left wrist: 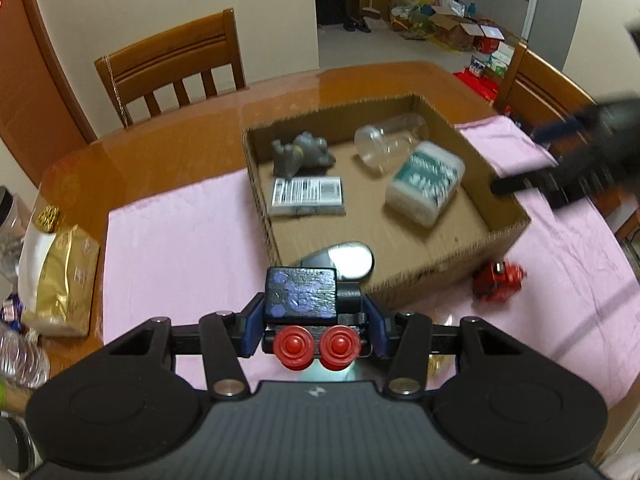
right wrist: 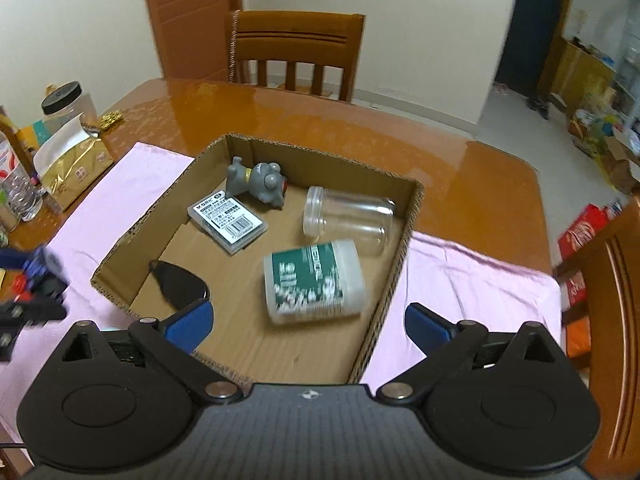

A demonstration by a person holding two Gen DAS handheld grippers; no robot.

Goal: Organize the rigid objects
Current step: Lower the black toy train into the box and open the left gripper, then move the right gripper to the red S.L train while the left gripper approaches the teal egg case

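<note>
My left gripper is shut on a black toy with purple hexagons and red wheels, held above the pink cloth just before the near wall of the cardboard box. Inside the box lie a grey toy figure, a clear jar, a green-and-white container, a barcode case and a black mouse. My right gripper stands open over the box's near corner, with nothing between its fingers; the green-and-white container lies just ahead of them.
A red toy sits on the pink cloth right of the box. A gold bag, bottles and a jar crowd the table's left edge. Wooden chairs stand behind and to the right of the table.
</note>
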